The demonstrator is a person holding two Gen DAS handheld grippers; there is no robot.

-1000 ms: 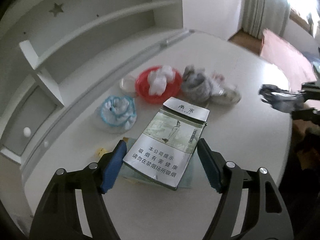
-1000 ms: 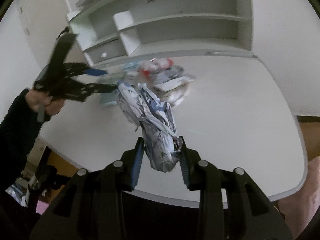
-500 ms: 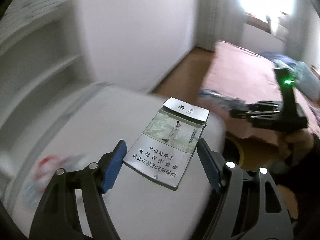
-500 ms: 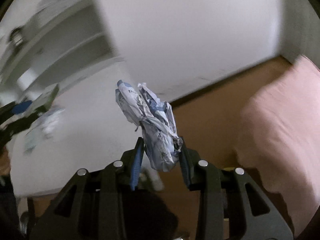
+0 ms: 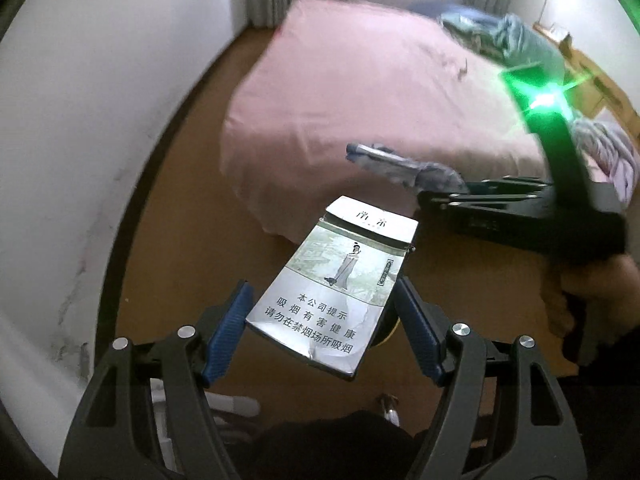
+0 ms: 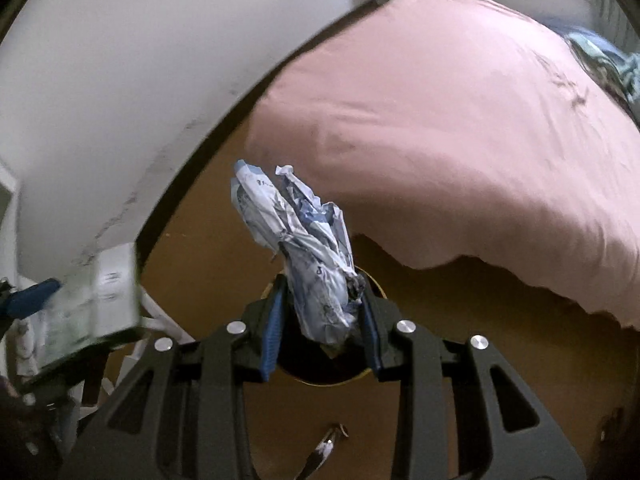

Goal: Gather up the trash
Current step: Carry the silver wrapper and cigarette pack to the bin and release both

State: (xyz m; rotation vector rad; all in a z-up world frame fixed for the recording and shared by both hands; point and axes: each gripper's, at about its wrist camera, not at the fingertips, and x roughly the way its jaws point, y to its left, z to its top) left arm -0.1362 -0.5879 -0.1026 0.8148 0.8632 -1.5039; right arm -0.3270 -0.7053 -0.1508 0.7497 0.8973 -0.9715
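Observation:
My left gripper (image 5: 322, 312) is shut on a silver and green cigarette pack (image 5: 334, 286) and holds it in the air above the brown floor. My right gripper (image 6: 320, 312) is shut on a crumpled blue and white wrapper (image 6: 310, 254) and holds it above a round dark bin opening with a yellow rim (image 6: 320, 368). In the left wrist view the right gripper (image 5: 424, 192) and the wrapper (image 5: 400, 162) show at the right. In the right wrist view the cigarette pack (image 6: 92, 300) shows at the left edge.
A bed with a pink sheet (image 5: 380, 92) fills the upper right, with bundled clothes (image 5: 516, 36) on it. A white wall (image 5: 80, 120) runs along the left. The floor (image 6: 500, 340) is brown. A small shiny object (image 6: 324, 446) lies on the floor.
Both grippers swung away from the white table with their loads and now face the floor by the bed. The right gripper came over the bin opening.

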